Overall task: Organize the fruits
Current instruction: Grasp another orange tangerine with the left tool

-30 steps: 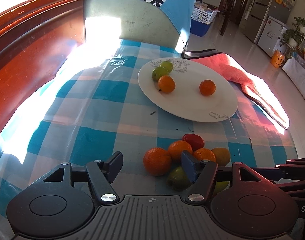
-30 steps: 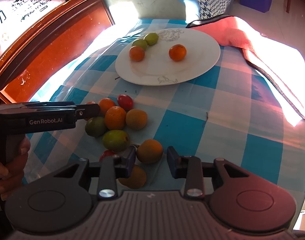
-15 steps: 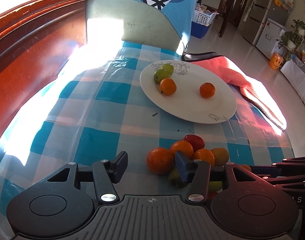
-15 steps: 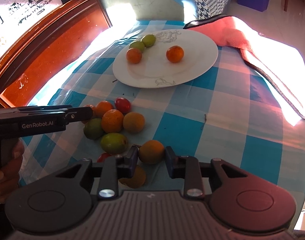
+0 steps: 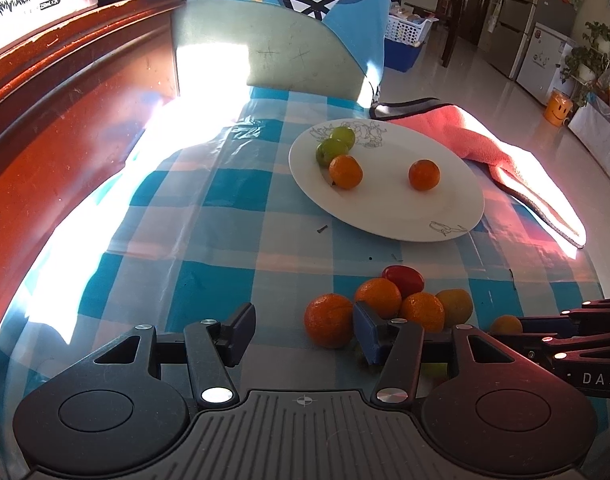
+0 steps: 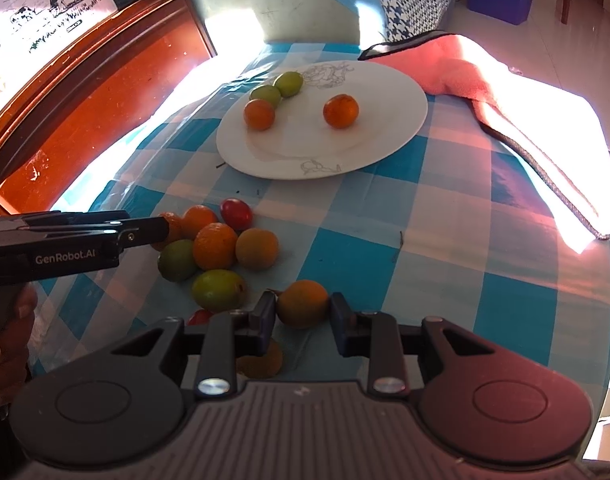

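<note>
A white plate (image 5: 389, 212) (image 6: 377, 140) at the back holds two green fruits and two oranges. Nearer me lies a pile of loose fruit: oranges, a red fruit (image 6: 236, 214) and green fruits (image 6: 219, 290). My left gripper (image 5: 303, 330) is open at the pile's left end. An orange (image 5: 329, 320) sits between its jaws against the right finger, far from the left one. My right gripper (image 6: 302, 316) is shut on a dull orange fruit (image 6: 303, 308) at the pile's right end, low over the cloth. Each gripper shows at the edge of the other's view.
The table has a blue-and-white checked cloth. A pink towel (image 5: 505, 148) (image 6: 465, 68) lies right of the plate. A red-brown wooden board (image 5: 65, 120) runs along the left. A chair back (image 5: 285, 52) stands behind. A person's hand (image 6: 9, 340) holds the left gripper.
The left gripper's jaws have narrowed around the orange at the pile's left end. The right jaws have closed slightly onto the dull orange fruit. Neither hand has shifted.
</note>
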Action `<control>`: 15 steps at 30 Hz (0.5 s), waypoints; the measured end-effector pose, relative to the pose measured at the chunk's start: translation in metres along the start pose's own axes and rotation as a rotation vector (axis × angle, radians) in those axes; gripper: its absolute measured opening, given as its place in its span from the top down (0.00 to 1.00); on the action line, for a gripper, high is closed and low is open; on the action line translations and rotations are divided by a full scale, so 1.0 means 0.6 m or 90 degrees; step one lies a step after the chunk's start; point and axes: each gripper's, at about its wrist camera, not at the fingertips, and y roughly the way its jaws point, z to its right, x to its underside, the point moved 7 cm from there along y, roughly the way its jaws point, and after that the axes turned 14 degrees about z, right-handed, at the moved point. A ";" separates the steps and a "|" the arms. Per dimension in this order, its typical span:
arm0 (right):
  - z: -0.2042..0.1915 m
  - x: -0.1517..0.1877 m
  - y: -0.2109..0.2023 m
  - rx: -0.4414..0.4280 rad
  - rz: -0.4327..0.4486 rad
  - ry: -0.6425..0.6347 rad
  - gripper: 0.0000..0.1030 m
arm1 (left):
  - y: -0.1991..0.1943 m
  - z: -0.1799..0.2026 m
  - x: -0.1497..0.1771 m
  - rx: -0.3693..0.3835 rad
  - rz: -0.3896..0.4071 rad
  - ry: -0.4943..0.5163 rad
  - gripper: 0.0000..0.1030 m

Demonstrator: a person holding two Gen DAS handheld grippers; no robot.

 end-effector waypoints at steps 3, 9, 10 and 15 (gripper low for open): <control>-0.001 0.000 0.001 0.001 0.000 -0.002 0.71 | 0.004 0.008 0.002 0.004 0.000 0.011 0.52; -0.001 0.000 0.002 -0.001 0.000 -0.002 0.70 | 0.005 0.015 0.001 0.031 0.002 0.002 0.52; -0.001 0.000 0.002 -0.001 -0.001 -0.001 0.70 | 0.004 0.017 0.001 0.042 0.001 -0.004 0.52; 0.000 0.000 0.003 -0.001 -0.001 -0.005 0.70 | 0.008 0.017 0.005 0.086 -0.019 -0.053 0.52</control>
